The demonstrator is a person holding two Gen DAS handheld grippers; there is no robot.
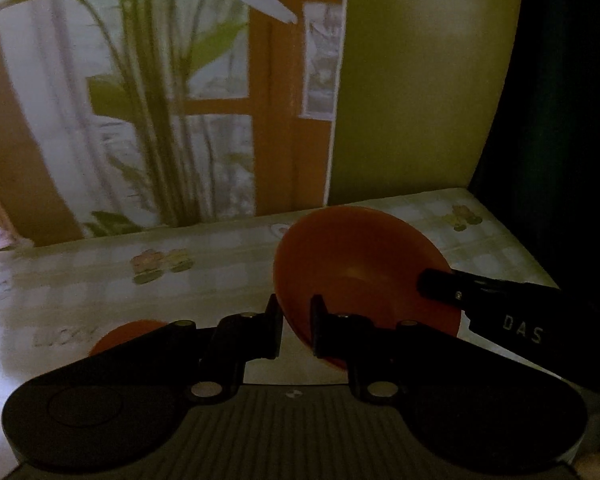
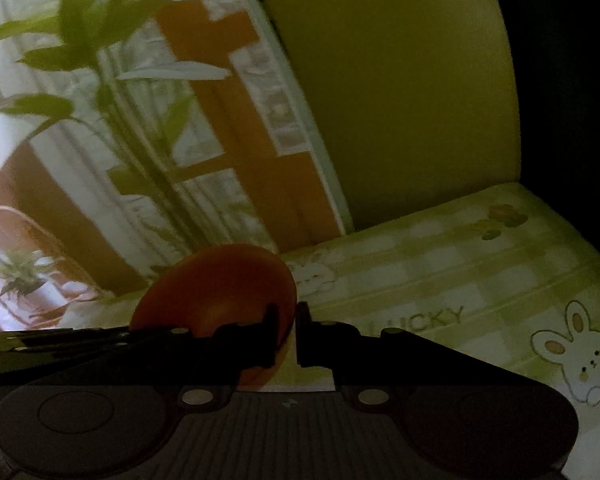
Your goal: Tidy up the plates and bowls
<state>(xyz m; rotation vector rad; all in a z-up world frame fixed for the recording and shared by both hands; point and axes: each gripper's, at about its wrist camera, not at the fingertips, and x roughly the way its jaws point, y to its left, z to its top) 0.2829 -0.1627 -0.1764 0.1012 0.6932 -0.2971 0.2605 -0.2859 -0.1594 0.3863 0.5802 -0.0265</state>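
Two tongs, left (image 1: 296,330) and right (image 2: 288,334), each gripping one orange bowl's (image 1: 360,264) rim.

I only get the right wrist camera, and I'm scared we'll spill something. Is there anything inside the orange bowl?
Observer: No. The left wrist view looks into the orange bowl, and it looks empty.
Operator: Is my other gripper holding it too?
Observer: Yes. The left gripper pinches the near rim, one finger inside and one outside.
Operator: Any more dishes around?
Observer: One more orange dish peeks out behind the left gripper. I cannot tell whether it is a plate or a bowl.
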